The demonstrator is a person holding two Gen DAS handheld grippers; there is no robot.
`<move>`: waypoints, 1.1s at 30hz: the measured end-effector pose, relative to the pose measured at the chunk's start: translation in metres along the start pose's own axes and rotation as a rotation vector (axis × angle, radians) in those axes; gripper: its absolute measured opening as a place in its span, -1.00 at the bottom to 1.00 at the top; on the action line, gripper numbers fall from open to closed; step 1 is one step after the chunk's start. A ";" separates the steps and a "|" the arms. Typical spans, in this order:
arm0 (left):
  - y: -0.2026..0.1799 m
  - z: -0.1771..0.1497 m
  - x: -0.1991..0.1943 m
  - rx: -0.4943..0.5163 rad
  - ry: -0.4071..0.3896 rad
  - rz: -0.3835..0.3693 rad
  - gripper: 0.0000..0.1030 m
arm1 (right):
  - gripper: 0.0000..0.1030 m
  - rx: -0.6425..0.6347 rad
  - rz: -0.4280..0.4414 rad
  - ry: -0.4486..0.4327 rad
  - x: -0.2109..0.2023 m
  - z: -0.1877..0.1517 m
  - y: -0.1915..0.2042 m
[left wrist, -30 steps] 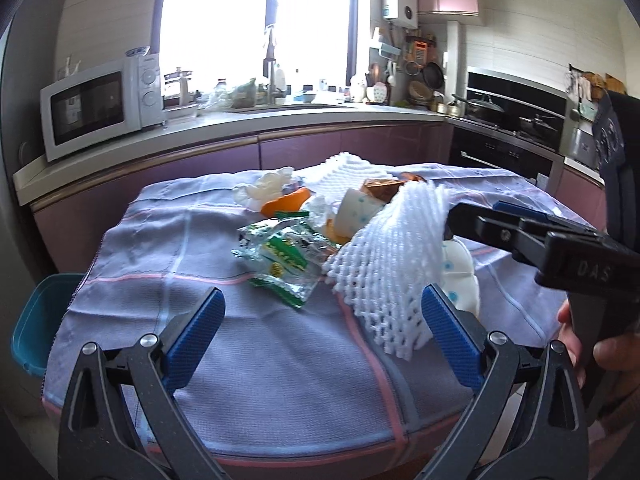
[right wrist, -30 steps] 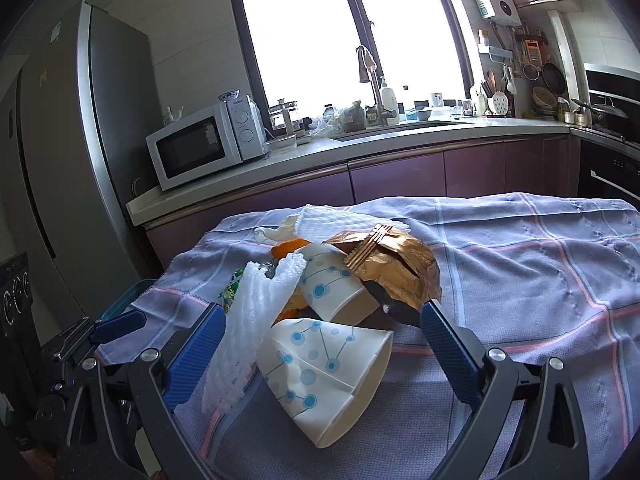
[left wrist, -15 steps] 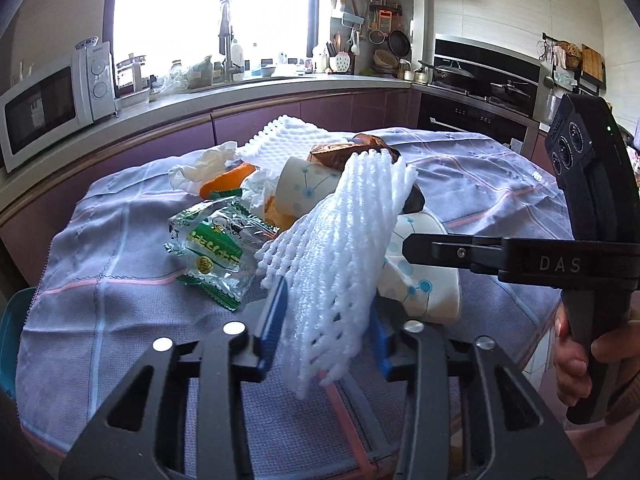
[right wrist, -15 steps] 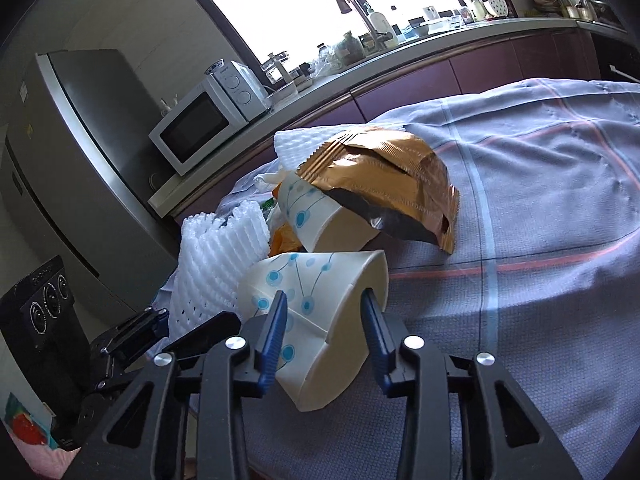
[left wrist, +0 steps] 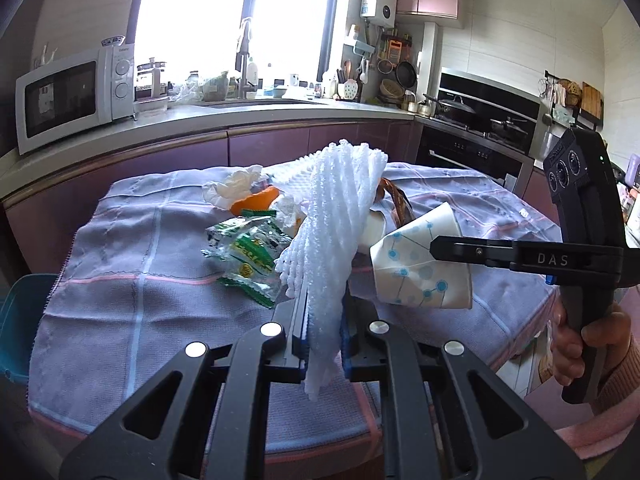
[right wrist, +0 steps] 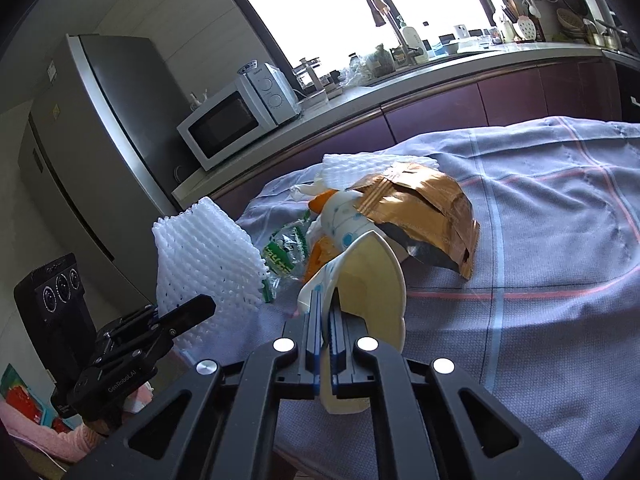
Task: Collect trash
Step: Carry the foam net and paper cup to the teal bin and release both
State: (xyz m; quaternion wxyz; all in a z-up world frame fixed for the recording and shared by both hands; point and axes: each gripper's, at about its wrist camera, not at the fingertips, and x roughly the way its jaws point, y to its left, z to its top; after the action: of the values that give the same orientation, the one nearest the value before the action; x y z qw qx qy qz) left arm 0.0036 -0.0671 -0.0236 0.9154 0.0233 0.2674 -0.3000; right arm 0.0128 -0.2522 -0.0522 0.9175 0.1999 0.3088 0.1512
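Left gripper point(left wrist: 324, 320): black plastic frame, triangular cutouts, silver screws, blue pads. Right gripper point(right wrist: 326, 320): same build; from the left view, "DAS" in pale letters along its arm, three round dials on the black handle block. Pink knit sleeve point(left wrist: 624, 356) at the wrist.

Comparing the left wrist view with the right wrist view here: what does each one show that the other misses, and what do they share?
Only the left wrist view shows the blue bin beside the table, the stove, and the paper cup's printed outside.

Only the right wrist view shows the fridge and the whole gold wrapper.

Both show the microwave, the green wrapper, the left gripper closing on the foam net, and the right gripper shut on the cup.
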 end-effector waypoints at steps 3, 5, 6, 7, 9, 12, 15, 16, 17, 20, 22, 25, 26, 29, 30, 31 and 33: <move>0.018 0.002 -0.022 -0.032 -0.025 0.043 -0.77 | -0.95 -0.052 0.038 -0.001 0.002 0.005 0.020; 0.034 0.003 -0.037 -0.055 -0.038 0.083 -0.77 | -0.95 -0.096 0.072 0.003 0.008 0.009 0.036; 0.044 0.004 -0.044 -0.070 -0.043 0.105 -0.77 | -0.95 -0.114 0.090 0.008 0.012 0.011 0.045; 0.053 0.005 -0.051 -0.085 -0.050 0.129 -0.77 | -0.95 -0.132 0.108 0.014 0.018 0.014 0.054; 0.073 0.005 -0.063 -0.110 -0.060 0.184 -0.77 | -0.95 -0.162 0.146 0.028 0.031 0.018 0.071; 0.107 0.005 -0.080 -0.155 -0.066 0.272 -0.77 | -0.95 -0.206 0.207 0.052 0.052 0.030 0.093; 0.141 0.005 -0.094 -0.193 -0.067 0.362 -0.77 | -0.95 -0.249 0.264 0.085 0.078 0.046 0.112; 0.153 0.006 -0.098 -0.205 -0.066 0.390 -0.77 | -0.95 -0.265 0.282 0.096 0.087 0.051 0.119; 0.164 0.006 -0.102 -0.218 -0.064 0.415 -0.77 | -0.95 -0.278 0.298 0.108 0.097 0.057 0.124; 0.201 0.005 -0.110 -0.263 -0.052 0.481 -0.77 | -0.95 -0.312 0.343 0.140 0.124 0.070 0.144; 0.228 0.004 -0.113 -0.291 -0.044 0.519 -0.77 | -0.95 -0.333 0.368 0.159 0.140 0.073 0.162; 0.265 0.002 -0.112 -0.324 -0.032 0.559 -0.77 | -0.95 -0.367 0.397 0.185 0.163 0.076 0.188; 0.276 0.001 -0.110 -0.336 -0.025 0.568 -0.77 | -0.95 -0.375 0.404 0.197 0.172 0.077 0.196; 0.306 0.000 -0.102 -0.358 -0.007 0.584 -0.77 | -0.95 -0.387 0.416 0.232 0.199 0.077 0.217; 0.314 -0.001 -0.098 -0.361 0.003 0.589 -0.77 | -0.95 -0.391 0.417 0.245 0.208 0.077 0.223; 0.321 -0.002 -0.091 -0.366 0.014 0.595 -0.77 | -0.95 -0.390 0.417 0.260 0.217 0.077 0.229; 0.338 -0.004 -0.081 -0.376 0.037 0.603 -0.77 | -0.95 -0.390 0.414 0.285 0.234 0.076 0.238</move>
State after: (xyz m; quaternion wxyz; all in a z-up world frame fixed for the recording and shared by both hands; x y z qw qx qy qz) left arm 0.1361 0.2541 -0.0260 0.9462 -0.0622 0.3153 0.0384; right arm 0.2021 0.0291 -0.0059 0.8359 0.0558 0.3521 0.4173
